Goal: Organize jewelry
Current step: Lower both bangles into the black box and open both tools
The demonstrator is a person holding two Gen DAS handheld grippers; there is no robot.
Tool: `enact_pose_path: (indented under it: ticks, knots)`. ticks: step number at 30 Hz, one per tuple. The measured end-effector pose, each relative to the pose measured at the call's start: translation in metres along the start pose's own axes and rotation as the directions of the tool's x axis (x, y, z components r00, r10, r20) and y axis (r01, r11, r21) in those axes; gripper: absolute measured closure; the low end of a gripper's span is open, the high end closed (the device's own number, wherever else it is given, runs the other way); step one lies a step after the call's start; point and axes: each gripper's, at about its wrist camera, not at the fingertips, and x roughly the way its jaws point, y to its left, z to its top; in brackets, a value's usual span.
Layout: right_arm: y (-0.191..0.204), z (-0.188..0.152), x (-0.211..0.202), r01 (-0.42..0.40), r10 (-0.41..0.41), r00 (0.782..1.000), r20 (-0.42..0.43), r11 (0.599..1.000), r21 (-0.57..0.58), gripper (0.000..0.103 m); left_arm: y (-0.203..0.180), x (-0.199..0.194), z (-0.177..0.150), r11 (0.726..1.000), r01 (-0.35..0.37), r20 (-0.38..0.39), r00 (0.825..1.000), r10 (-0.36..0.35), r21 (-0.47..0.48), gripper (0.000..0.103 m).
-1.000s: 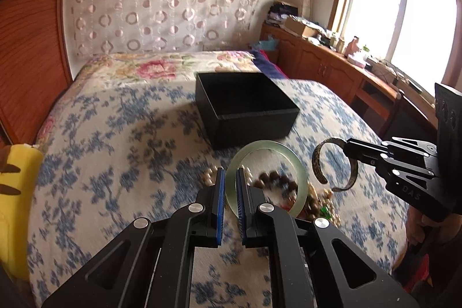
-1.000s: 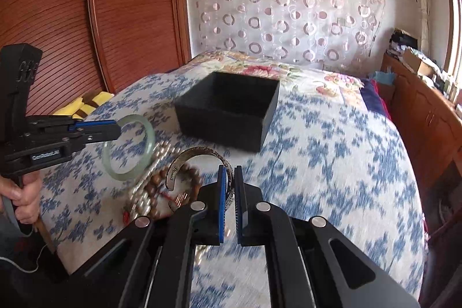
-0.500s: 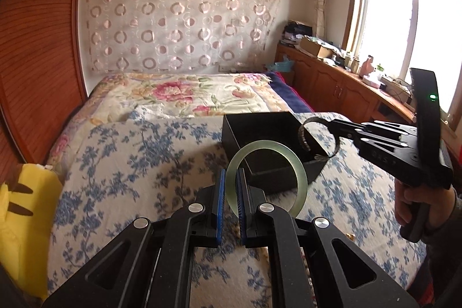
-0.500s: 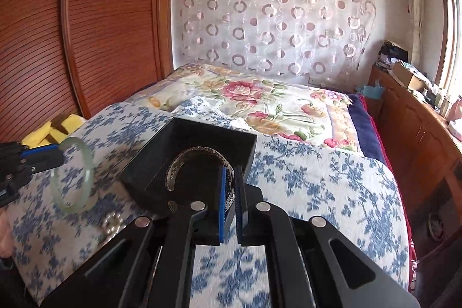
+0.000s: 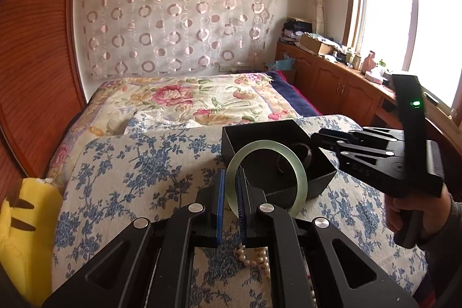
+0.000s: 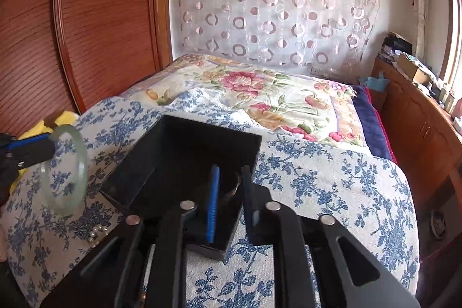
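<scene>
My left gripper (image 5: 230, 178) is shut on a pale green jade bangle (image 5: 301, 181), holding it upright above the blue-flowered bedspread just in front of the black open box (image 5: 288, 192). The right wrist view shows that bangle (image 6: 83, 169) left of the box (image 6: 127, 175). My right gripper (image 6: 229, 172) hangs over the box with its jaws opening. A dark metal cuff bracelet (image 6: 234, 186) sits low between them, free of the pads. From the left wrist view the cuff (image 5: 301, 160) rests inside the box under the right gripper (image 5: 314, 137).
A pearl strand (image 5: 254, 253) lies on the bedspread below my left gripper, and its pearls (image 6: 96, 230) show again left of the box. A yellow plush toy (image 5: 17, 221) sits at the bed's left edge. Wooden cabinets (image 5: 340, 88) with clutter line the window side.
My right gripper carried the cuff from the jewelry pile to over the box and parted its jaws, leaving the cuff in the box. My left gripper lifted the bangle toward the box.
</scene>
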Motion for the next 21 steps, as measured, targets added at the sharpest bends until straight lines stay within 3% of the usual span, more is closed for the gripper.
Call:
enact_pose_path:
  ticks: [21]
  knots:
    - [-0.049,-0.041,-0.05,0.029,-0.03,0.999,0.034,0.999,0.032,0.084,-0.042,0.096,0.032,0.994,-0.024,-0.136,0.99,0.038,0.105,0.096]
